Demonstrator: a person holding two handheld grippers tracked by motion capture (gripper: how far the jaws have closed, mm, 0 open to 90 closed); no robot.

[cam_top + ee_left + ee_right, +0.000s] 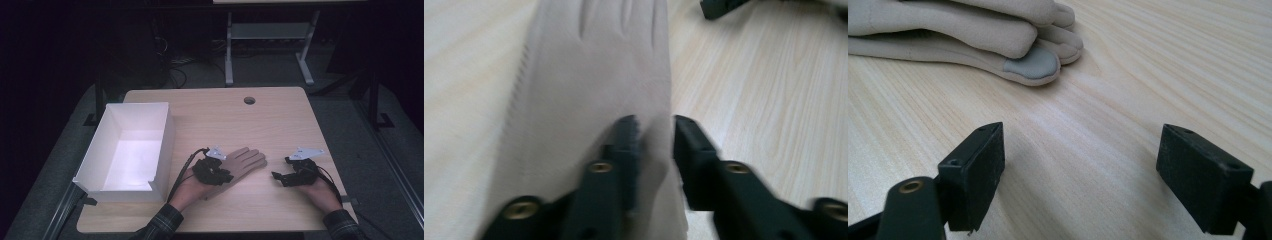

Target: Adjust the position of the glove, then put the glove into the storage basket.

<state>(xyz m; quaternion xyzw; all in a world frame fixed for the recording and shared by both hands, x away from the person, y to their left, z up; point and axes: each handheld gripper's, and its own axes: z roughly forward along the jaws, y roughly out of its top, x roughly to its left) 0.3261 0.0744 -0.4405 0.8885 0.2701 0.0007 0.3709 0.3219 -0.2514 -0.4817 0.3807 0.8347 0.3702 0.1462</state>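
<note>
Nearest the high camera, two plaid-sleeved forearms come in at six o'clock over the wooden table (280,120), where a white box (131,150) stands empty at nine o'clock, probably the place meant for the beige glove (245,161) that lies flat at the centre, fingers toward two o'clock. Left claw (654,131) sits over the glove's cuff with a fold of fabric between jaws that stand close together, seemingly pinching it so it can be lifted, though how firmly I cannot tell. Right claw (1080,170) rests at four o'clock, wide apart and empty, just beside the fingertips.
</note>
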